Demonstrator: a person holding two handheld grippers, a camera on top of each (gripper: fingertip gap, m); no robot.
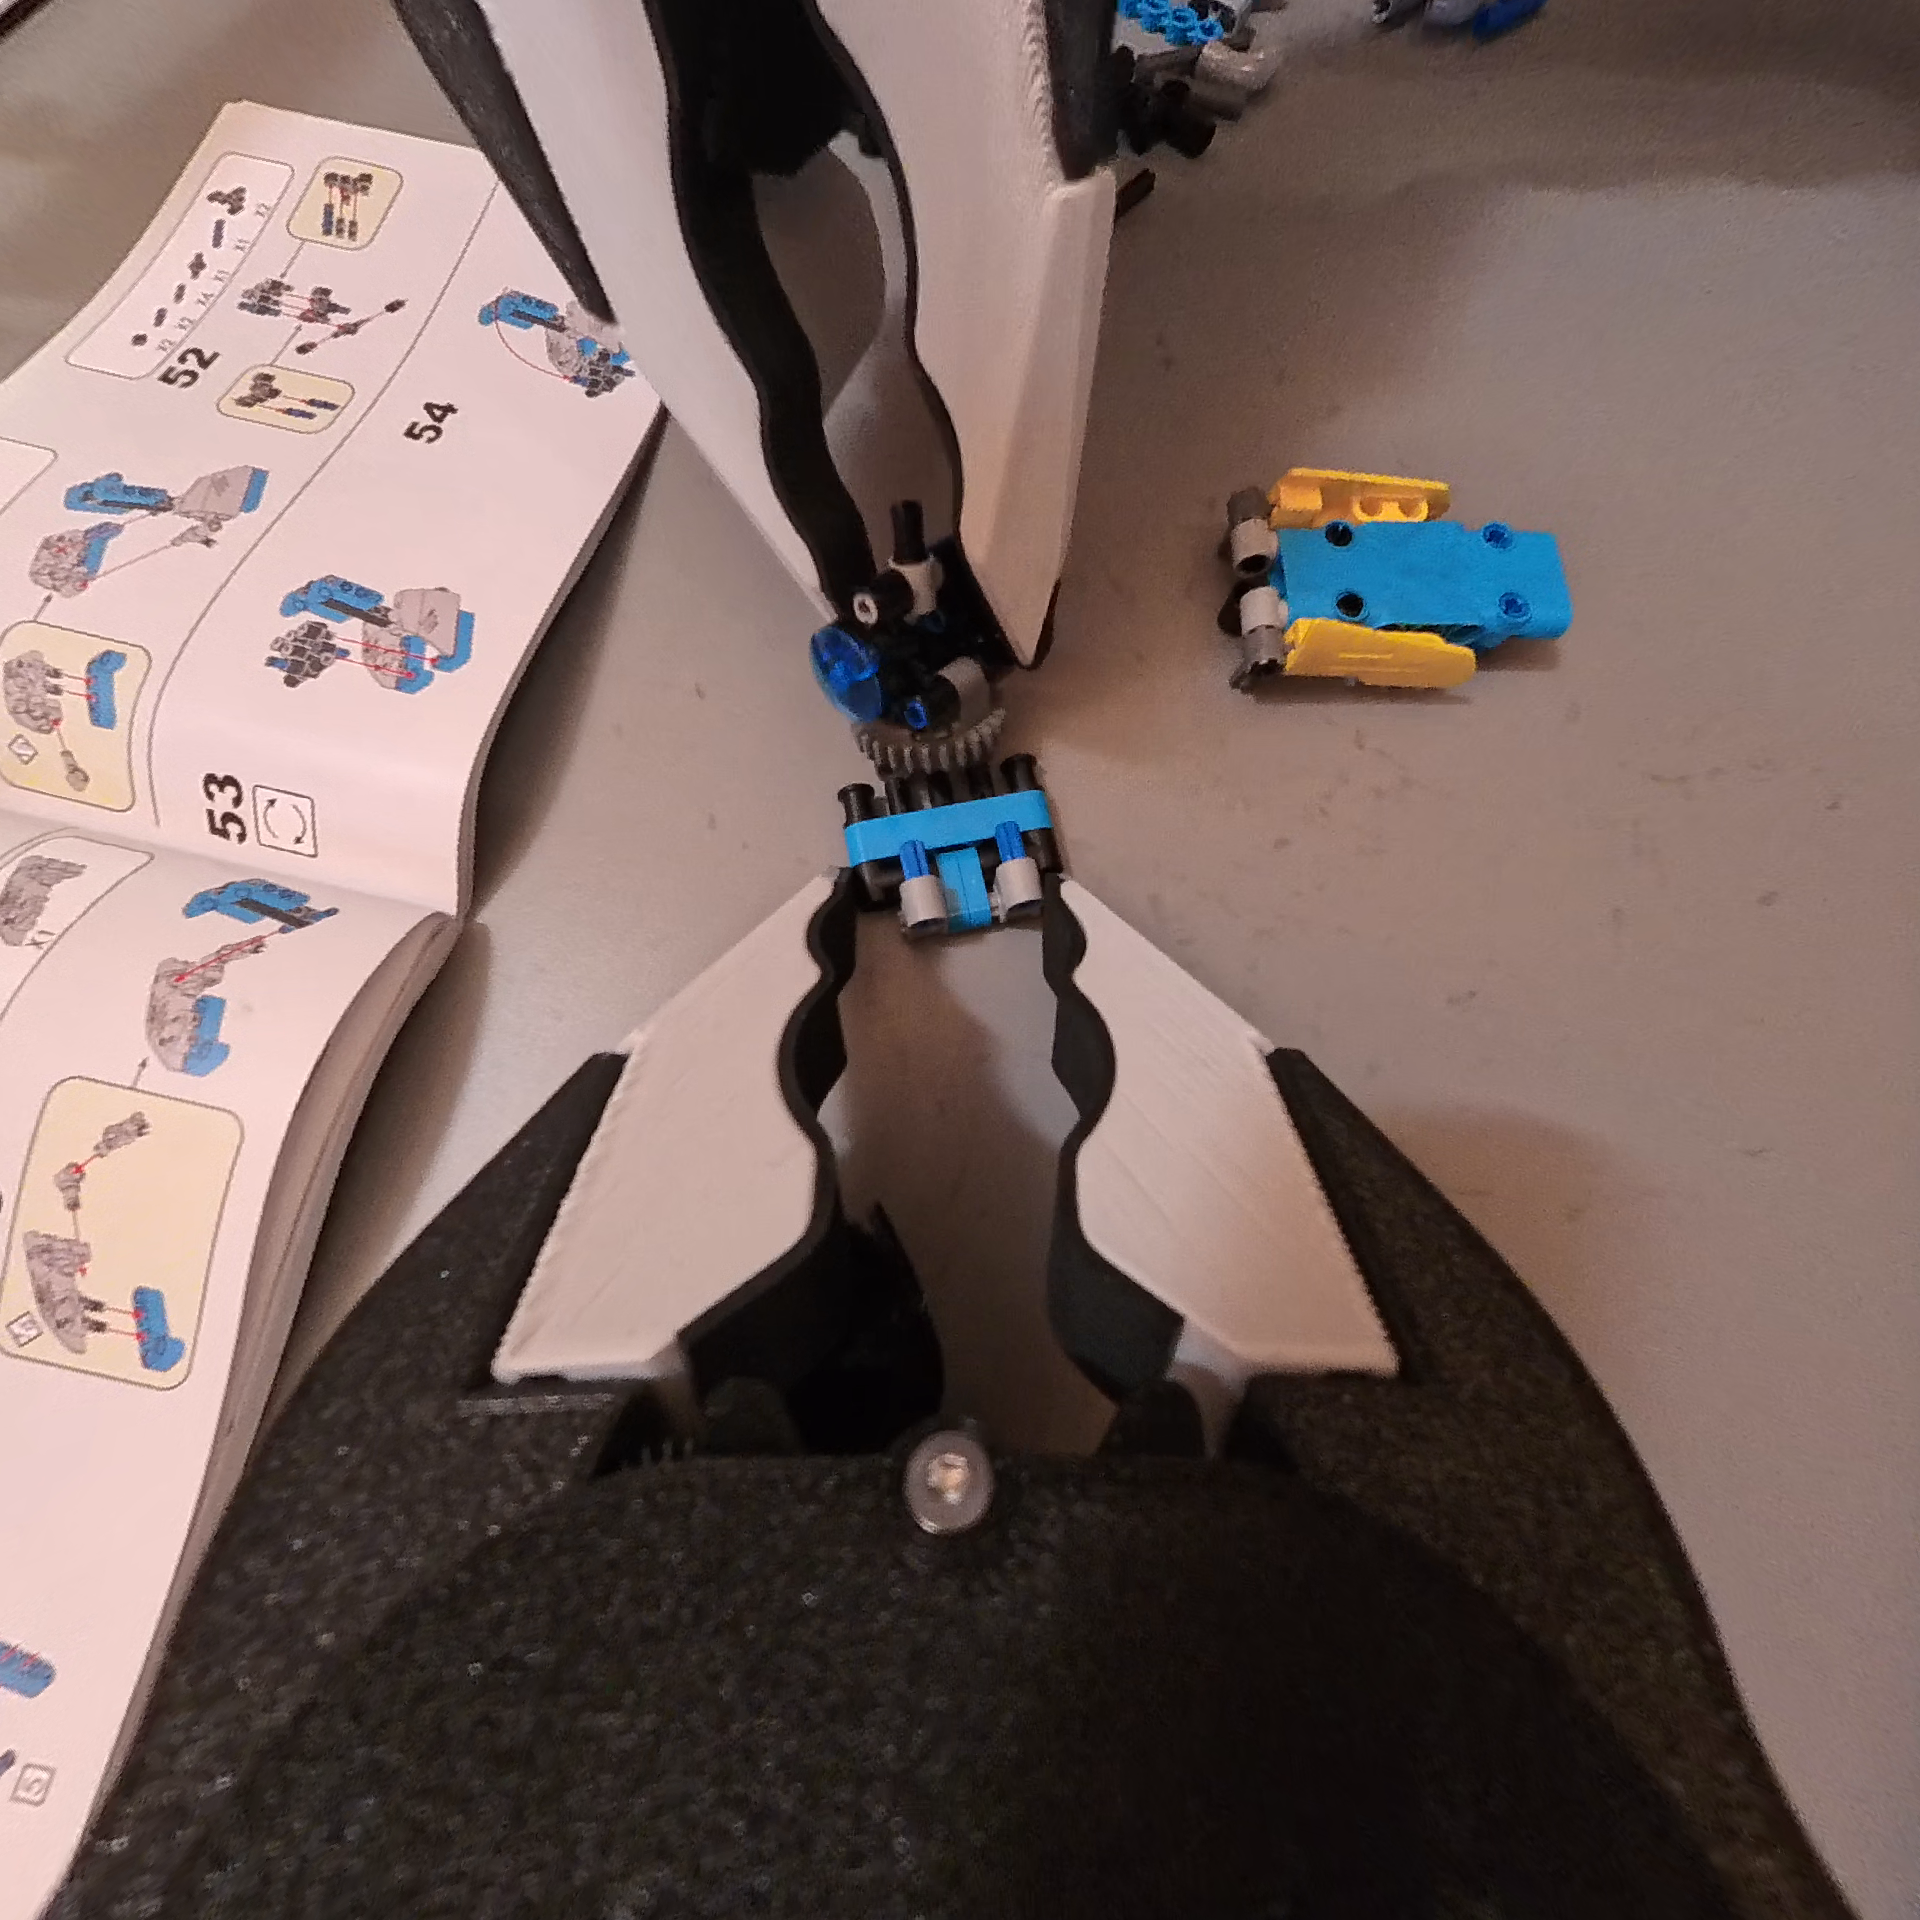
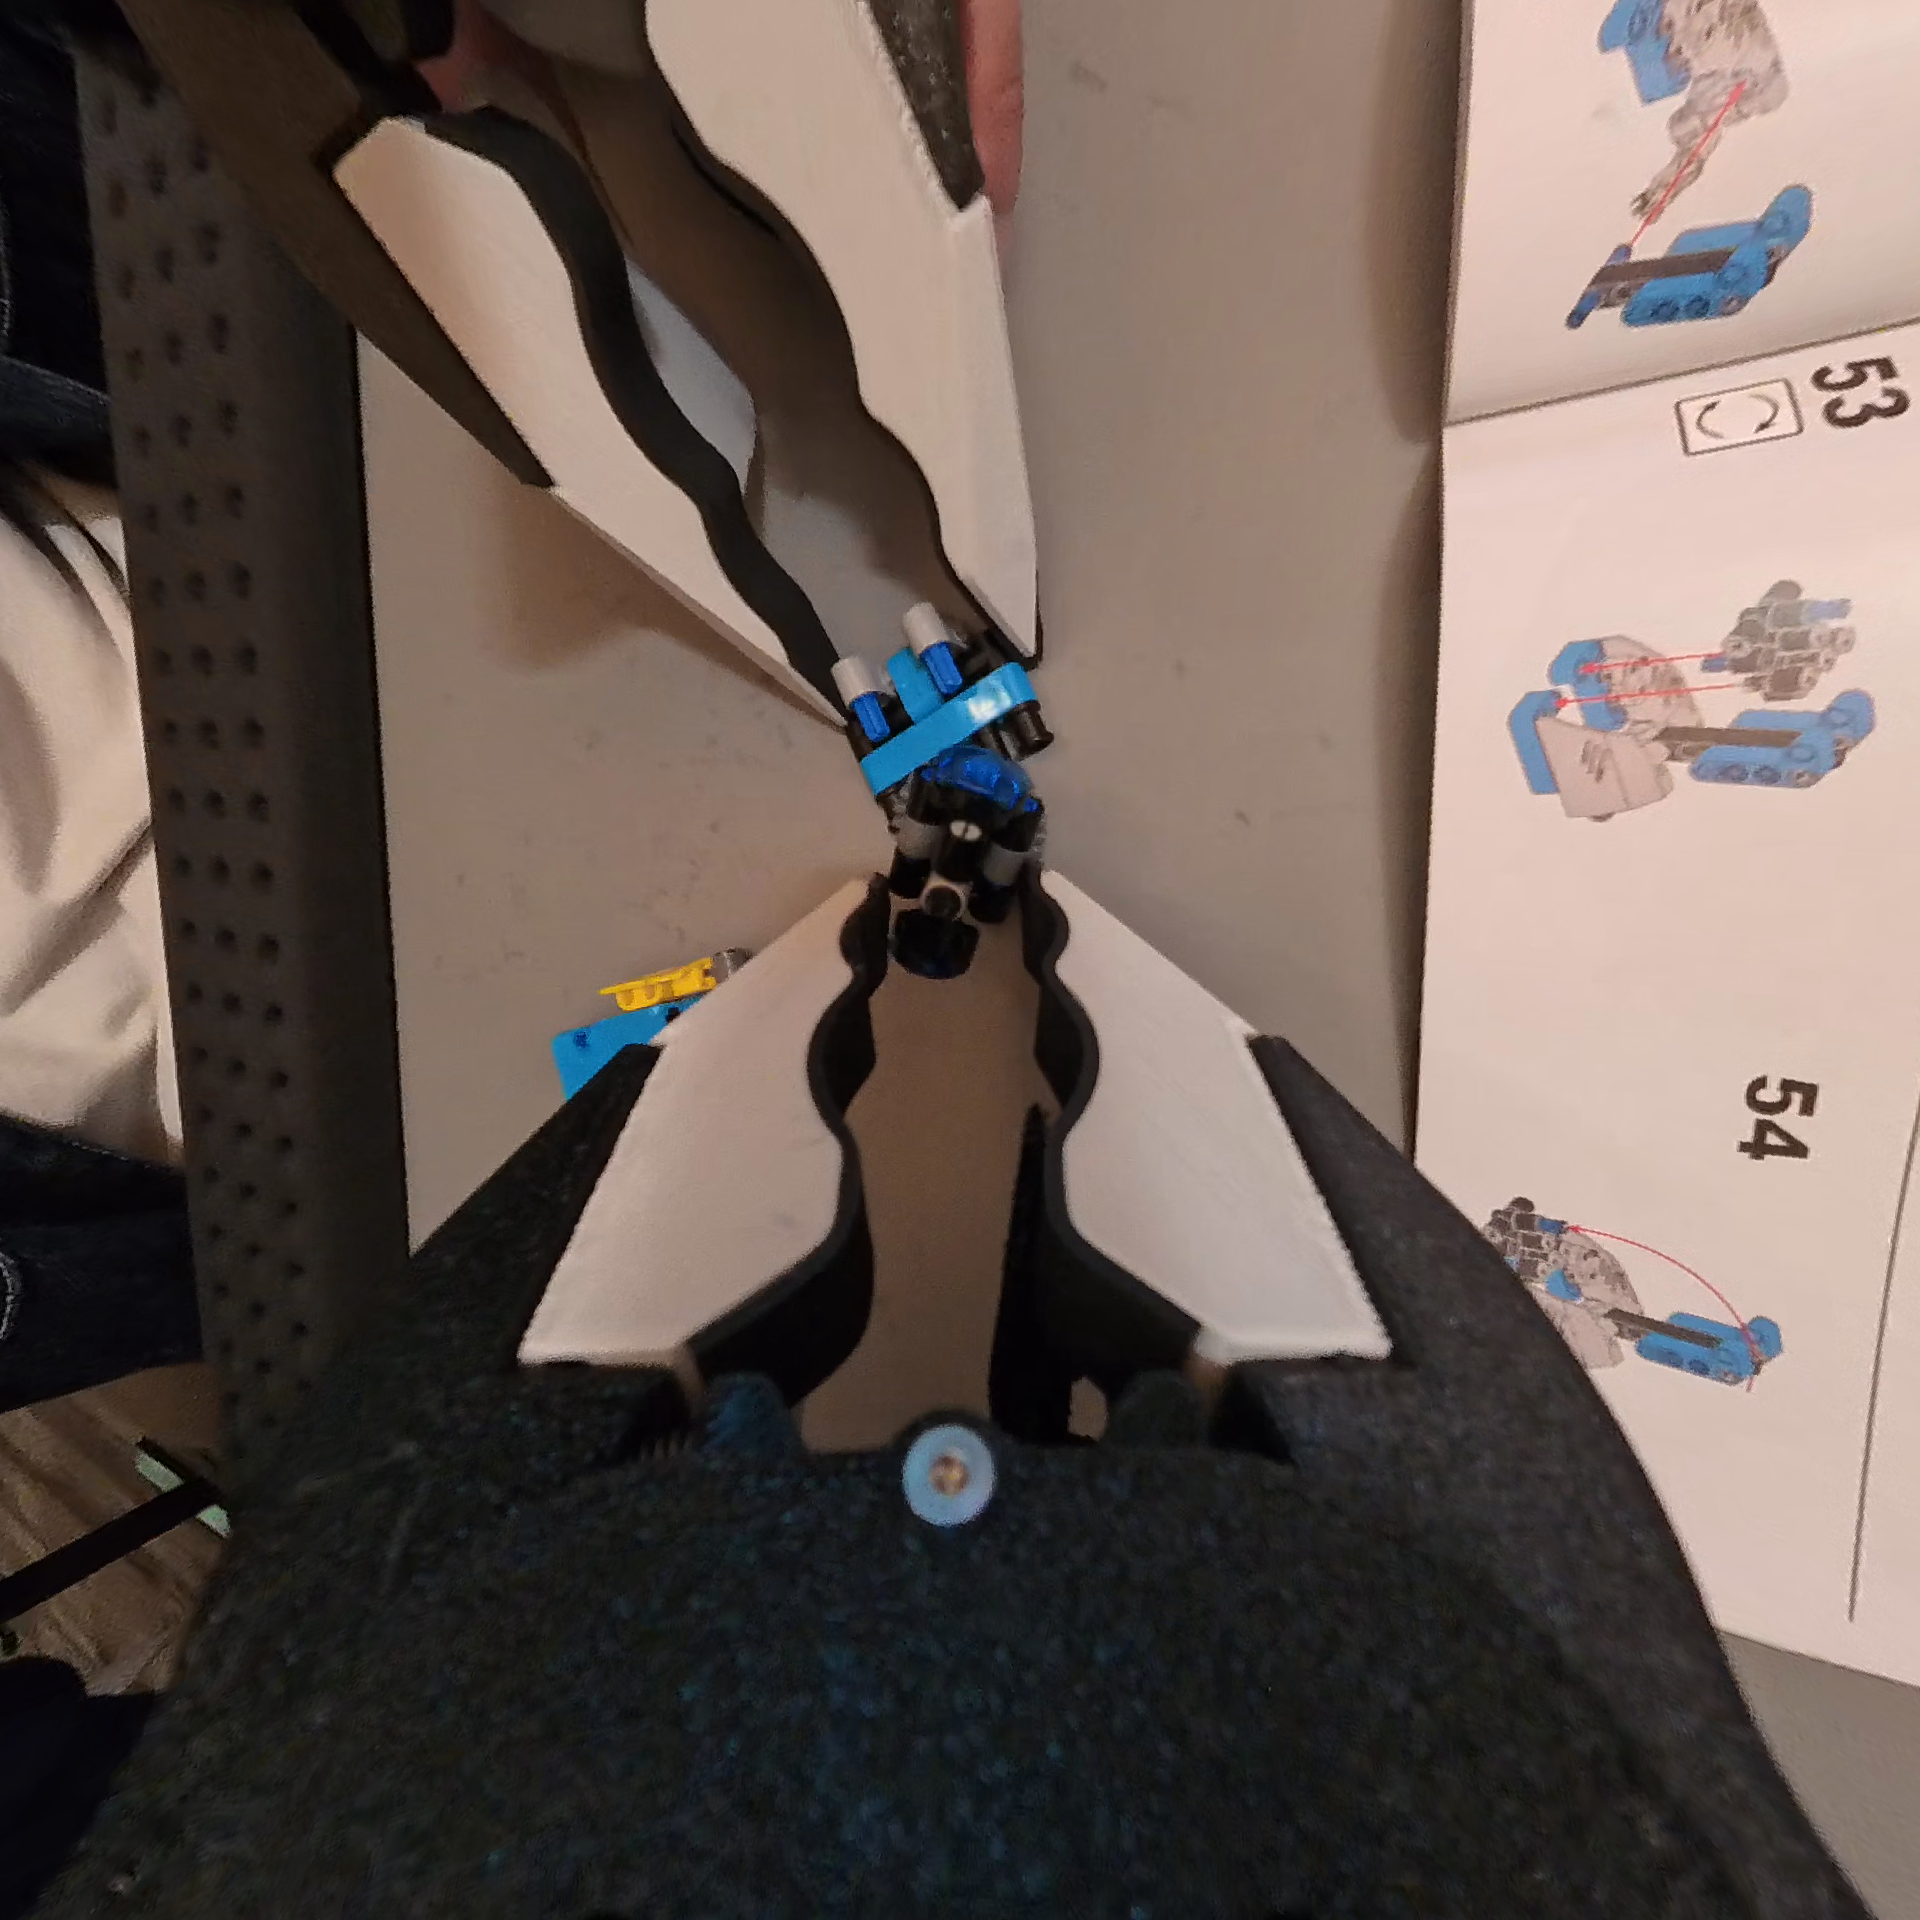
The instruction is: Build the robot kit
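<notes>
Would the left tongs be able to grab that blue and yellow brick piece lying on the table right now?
Probably not yet: the left tongs are shut on a blue brick assembly. The blue and yellow piece lies unobstructed.

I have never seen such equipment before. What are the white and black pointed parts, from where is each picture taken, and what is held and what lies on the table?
The white pointed parts with black wavy inner pads are the two fingers of a hand-held gripper. A person holds one such gripper in each hand, and each carries a camera that looks forward along its own fingers.

In the left wrist view, the left gripper at the bottom is shut on a light blue brick assembly. The right gripper reaches in from above, shut on a black assembly with a dark blue round piece. The right wrist view shows the same meeting from the opposite side. The two assemblies touch or nearly touch.

On the grey table lie an open instruction booklet and a blue and yellow brick assembly. More bricks lie at the far edge, too blurred to describe.
</notes>
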